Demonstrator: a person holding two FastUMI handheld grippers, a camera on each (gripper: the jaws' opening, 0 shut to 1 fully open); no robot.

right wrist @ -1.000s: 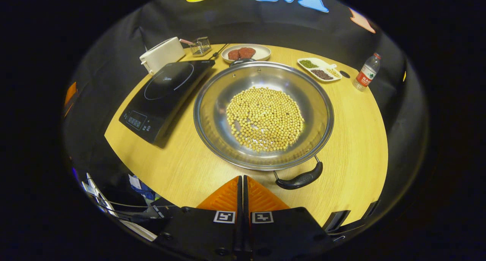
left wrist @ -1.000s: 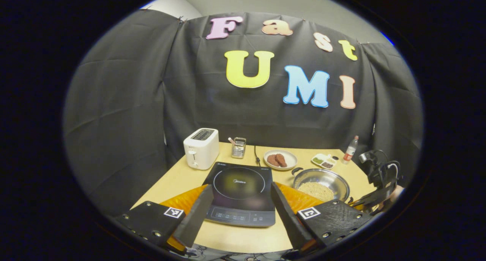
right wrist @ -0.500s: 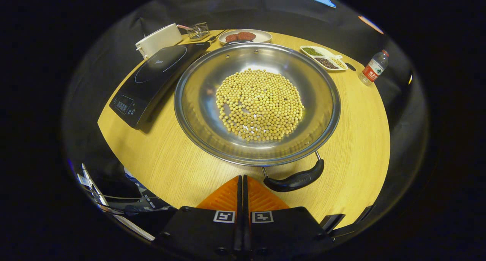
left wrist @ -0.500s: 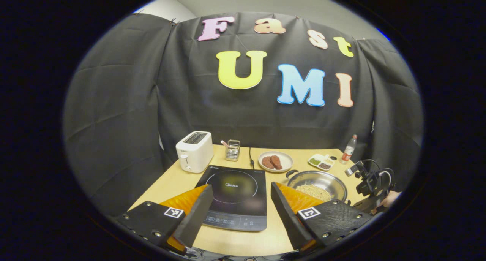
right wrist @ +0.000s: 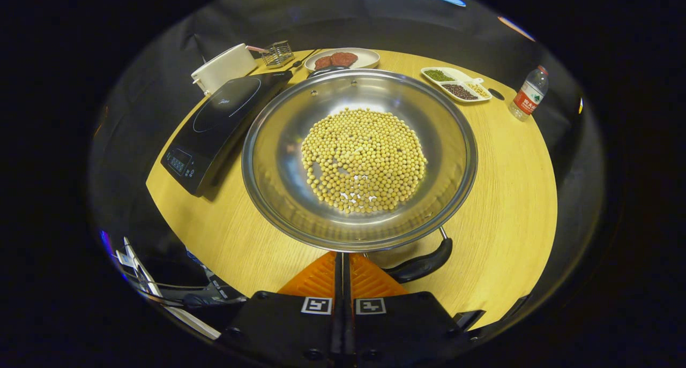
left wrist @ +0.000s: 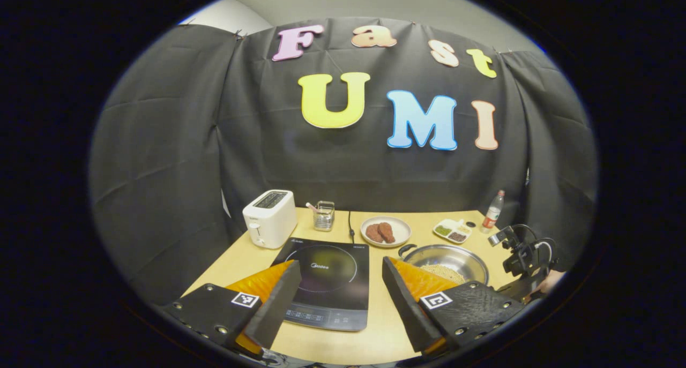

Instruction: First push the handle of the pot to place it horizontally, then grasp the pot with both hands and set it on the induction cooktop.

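Pot (right wrist: 359, 159), steel, soybeans (right wrist: 364, 160) in the middle, sits on the wooden surface (right wrist: 509, 196) just right of the induction cooktop (right wrist: 225, 121), not on it. Near handle (right wrist: 420, 263) points toward the right gripper (right wrist: 343, 271) and a bit to its right, far handle (left wrist: 405, 248) at the opposite rim. Right jaws together, tips at the pot's near rim beside the handle; contact unclear. Left gripper (left wrist: 340, 282) jaws wide apart, holding nothing, hanging above the surface's near edge in front of the cooktop. Behind: toaster (left wrist: 269, 218), plate of meat (left wrist: 386, 231), divided dish (right wrist: 455, 84), bottle (right wrist: 528, 92).
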